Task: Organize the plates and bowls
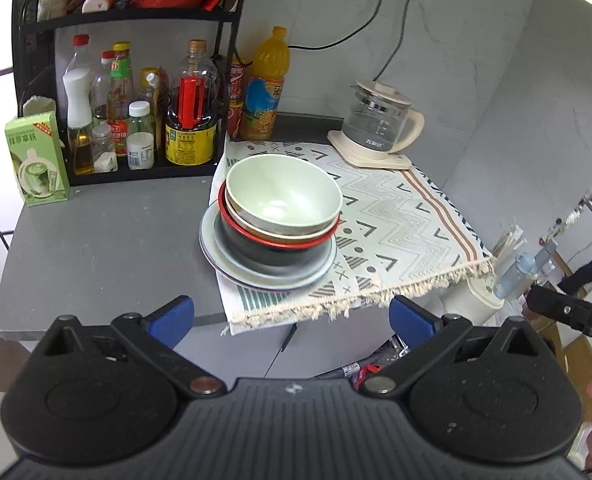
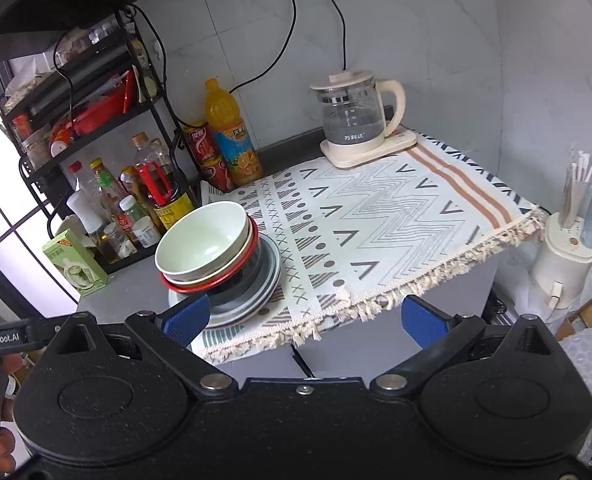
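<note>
A stack of dishes stands at the left edge of a patterned cloth (image 1: 399, 216). On top is a pale green bowl (image 1: 284, 194) (image 2: 202, 240), nested in a tan bowl, then a red-rimmed black bowl (image 1: 280, 252) (image 2: 240, 276), all on grey plates (image 1: 315, 272) (image 2: 270, 272). My left gripper (image 1: 292, 320) is open and empty, in front of the counter edge below the stack. My right gripper (image 2: 305, 318) is open and empty, near the cloth's fringe, with its left finger (image 2: 186, 316) in front of the plates.
A black rack (image 1: 136, 168) with sauce bottles stands at the back left, with a green carton (image 1: 36, 160) beside it. An orange juice bottle (image 1: 266, 88) and red cans stand behind the stack. A glass kettle (image 1: 379, 120) (image 2: 355, 116) sits at the back right. A white utensil holder (image 2: 567, 256) stands off the counter's right.
</note>
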Demonstrator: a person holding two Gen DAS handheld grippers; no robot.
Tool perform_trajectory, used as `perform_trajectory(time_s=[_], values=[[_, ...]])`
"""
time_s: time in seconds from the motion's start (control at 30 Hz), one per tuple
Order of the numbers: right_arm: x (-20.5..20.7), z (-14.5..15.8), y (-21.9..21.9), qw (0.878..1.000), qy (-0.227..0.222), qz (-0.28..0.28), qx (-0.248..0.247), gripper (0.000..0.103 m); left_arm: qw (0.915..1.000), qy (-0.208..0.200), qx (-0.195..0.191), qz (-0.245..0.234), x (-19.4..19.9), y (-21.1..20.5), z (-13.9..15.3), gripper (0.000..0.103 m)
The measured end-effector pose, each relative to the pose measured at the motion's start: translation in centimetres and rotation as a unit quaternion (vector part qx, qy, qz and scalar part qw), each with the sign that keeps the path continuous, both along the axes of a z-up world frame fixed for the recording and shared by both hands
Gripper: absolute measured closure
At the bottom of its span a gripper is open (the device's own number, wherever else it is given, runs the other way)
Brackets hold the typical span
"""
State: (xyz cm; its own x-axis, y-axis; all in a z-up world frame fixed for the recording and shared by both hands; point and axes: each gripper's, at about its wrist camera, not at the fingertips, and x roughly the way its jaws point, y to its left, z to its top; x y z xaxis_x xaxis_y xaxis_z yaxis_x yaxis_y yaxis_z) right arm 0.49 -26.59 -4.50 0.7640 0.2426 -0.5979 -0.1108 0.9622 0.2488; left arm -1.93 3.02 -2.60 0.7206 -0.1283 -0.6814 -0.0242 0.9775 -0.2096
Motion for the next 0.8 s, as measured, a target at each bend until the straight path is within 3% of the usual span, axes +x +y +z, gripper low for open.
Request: perform_trajectory(time_s=[0.53,0.8], values=[[-8.0,0.5,-1.5,0.998,-0.034,-0.034,-0.027,0.0,0.9989,-0.024,0.024,-0.034,-6.7,-1.4,1.0,0.0],[-9.8,1.0,-1.9,0.998,-0.038,-0.034,-0.04,0.0,0.9988,-0.035,0.008,-0.033,-8.2,-1.2,1.2,0.0]])
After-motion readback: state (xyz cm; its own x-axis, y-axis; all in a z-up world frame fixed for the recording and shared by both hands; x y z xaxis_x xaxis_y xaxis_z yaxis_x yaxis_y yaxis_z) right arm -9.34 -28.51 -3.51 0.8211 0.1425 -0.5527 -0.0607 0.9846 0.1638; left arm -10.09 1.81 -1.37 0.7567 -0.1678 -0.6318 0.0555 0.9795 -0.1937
